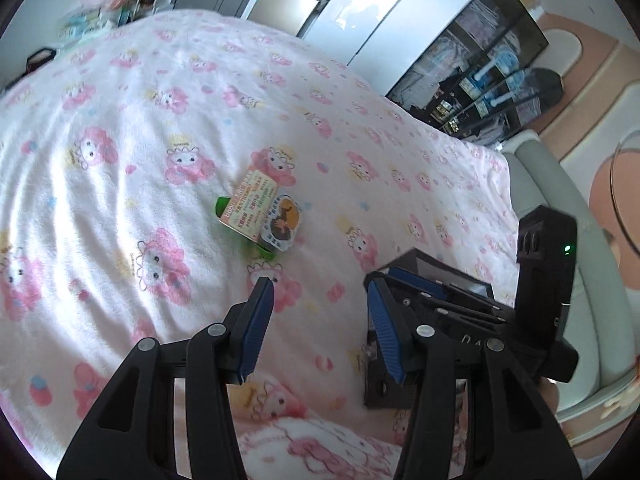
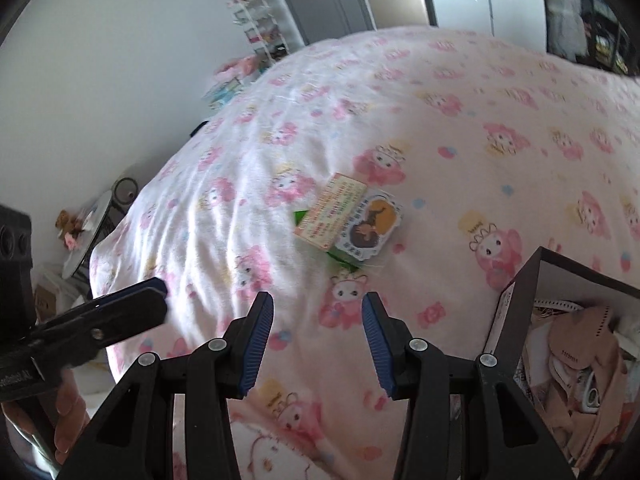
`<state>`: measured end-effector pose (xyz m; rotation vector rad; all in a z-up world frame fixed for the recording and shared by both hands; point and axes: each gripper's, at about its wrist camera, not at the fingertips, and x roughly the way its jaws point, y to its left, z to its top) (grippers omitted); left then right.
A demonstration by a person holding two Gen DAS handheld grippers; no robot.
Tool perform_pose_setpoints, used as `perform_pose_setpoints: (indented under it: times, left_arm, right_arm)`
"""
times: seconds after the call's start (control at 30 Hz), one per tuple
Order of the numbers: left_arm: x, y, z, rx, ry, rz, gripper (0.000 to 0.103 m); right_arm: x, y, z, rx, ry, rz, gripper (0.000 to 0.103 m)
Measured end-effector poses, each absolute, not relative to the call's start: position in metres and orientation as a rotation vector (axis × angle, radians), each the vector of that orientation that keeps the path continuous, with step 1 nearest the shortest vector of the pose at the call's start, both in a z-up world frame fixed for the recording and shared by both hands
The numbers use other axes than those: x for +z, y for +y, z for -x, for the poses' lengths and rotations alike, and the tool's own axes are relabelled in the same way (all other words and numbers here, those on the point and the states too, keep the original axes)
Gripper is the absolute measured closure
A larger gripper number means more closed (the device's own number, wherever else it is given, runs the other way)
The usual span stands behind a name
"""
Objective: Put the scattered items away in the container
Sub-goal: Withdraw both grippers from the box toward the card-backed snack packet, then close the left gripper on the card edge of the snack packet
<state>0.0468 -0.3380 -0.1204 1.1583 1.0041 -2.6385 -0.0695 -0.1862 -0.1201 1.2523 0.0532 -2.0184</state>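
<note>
We look across a bed covered by a pink-and-white fleece blanket point(image 1: 120, 92) printed with cartoon lambs, a white wall on one side and grey wardrobe doors behind. Out on the blanket lies the small pile of scattered items: an orange-and-pink printed card point(image 2: 332, 210), a die-cut sticker point(image 2: 370, 226) of a dark-haired figure overlapping its near end, and a green packet point(image 2: 340, 260) showing from under both. The black box point(image 2: 560, 276) – the container – stands open at the right edge of the right wrist view, near the pile but apart from it, already stuffed with brownish paper pieces and other oddments. Our right gripper point(image 2: 318, 340) hangs above the blanket short of the pile, its blue pads parted with nothing between them. Our left gripper point(image 1: 320, 330) is likewise parted and empty – in its view the right one crosses in front of the box.
</note>
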Motion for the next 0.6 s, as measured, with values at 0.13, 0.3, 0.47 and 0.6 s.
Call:
perform_pose_setpoints:
  times: [0.13,0.3,0.47,0.6]
  left_arm:
    - [-0.155,-0.365,-0.020,-2.552,1.032,-1.209,0.053]
    - [-0.196,-0.393,0.012,-2.487,1.101,-1.261,0.054]
    - [-0.232,-0.413,0.042,-2.429,1.146,-1.302,0.054]
    - [-0.252,-0.427,0.060,-2.394,1.227,-1.287,0.054]
  right_arm:
    - [-0.145,-0.193,0.106,-2.027,-0.001,-1.341,0.061]
    - [-0.176,-0.208,0.141,-2.025,-0.035,-1.428,0.061]
    - [-0.212,-0.219,0.169,-2.002,-0.094,-1.523,0.061]
    - [-0.235,-0.227,0.180,-2.002,-0.119,-1.576,0.061]
